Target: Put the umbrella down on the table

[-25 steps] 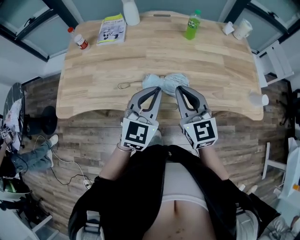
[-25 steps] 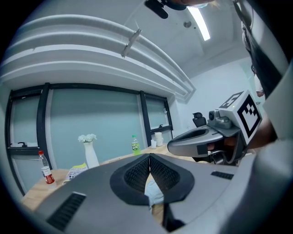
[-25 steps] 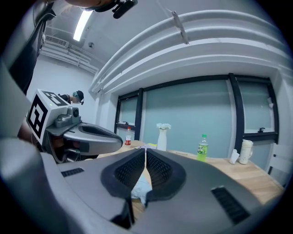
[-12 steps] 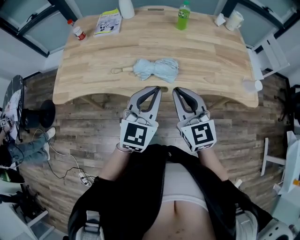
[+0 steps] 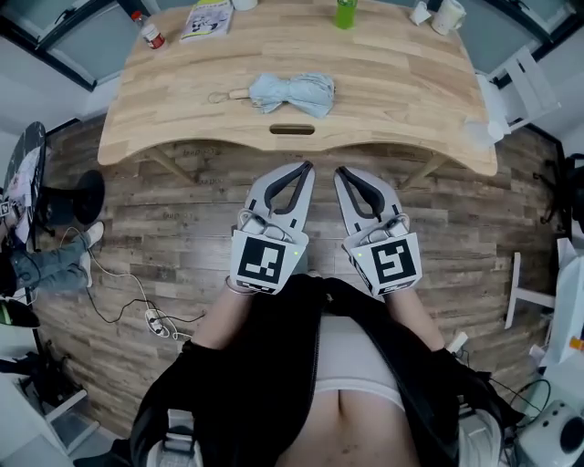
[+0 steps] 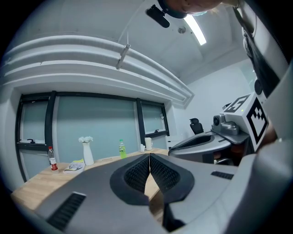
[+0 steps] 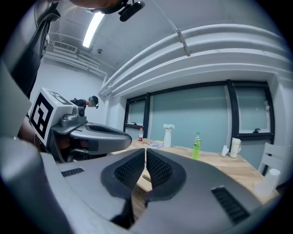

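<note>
- On worktop (image 5: 392, 100), near front edge: folded umbrella (image 5: 290, 93), lying flat.
- Short of worktop, above floor (image 5: 173, 228): left tongs (image 5: 305, 167), right tongs (image 5: 339, 171), both clenched, empty.

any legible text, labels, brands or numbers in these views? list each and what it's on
No text reads clearly.
Booklet: cover print too small to read.
Green bottle: label blurred.
Red-capped bottle: label too small to read.
Left gripper, right gripper: their cubes carry square markers only, no words.
</note>
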{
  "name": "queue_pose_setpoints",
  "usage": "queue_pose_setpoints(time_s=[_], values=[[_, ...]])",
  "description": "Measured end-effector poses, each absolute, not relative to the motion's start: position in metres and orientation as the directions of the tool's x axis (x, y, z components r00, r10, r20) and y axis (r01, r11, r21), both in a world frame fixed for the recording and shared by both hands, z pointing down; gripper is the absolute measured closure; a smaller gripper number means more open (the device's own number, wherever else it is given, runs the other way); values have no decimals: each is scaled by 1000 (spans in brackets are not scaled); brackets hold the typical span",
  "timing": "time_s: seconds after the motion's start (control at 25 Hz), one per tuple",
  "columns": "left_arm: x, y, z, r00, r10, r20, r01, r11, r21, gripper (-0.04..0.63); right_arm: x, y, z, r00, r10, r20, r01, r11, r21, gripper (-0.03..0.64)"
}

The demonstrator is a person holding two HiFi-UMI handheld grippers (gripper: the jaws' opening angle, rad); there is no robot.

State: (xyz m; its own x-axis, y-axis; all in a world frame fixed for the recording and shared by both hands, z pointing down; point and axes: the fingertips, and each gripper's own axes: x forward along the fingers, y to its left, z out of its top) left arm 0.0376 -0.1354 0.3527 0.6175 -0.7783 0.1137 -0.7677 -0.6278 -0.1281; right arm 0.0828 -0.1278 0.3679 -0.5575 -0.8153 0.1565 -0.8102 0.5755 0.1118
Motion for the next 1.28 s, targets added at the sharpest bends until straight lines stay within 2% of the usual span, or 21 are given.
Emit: queue_pose_setpoints(time_s=[0.48, 1.28], values=[[41, -80, 343, 594, -799, 93, -787, -601, -140, 588, 78, -80, 345, -612, -788, 67, -778, 615, 130, 583], [28, -35, 329, 594, -802, 65, -786, -596, -164, 588, 57, -30, 326, -662, -749, 22, -739, 658, 140, 583]])
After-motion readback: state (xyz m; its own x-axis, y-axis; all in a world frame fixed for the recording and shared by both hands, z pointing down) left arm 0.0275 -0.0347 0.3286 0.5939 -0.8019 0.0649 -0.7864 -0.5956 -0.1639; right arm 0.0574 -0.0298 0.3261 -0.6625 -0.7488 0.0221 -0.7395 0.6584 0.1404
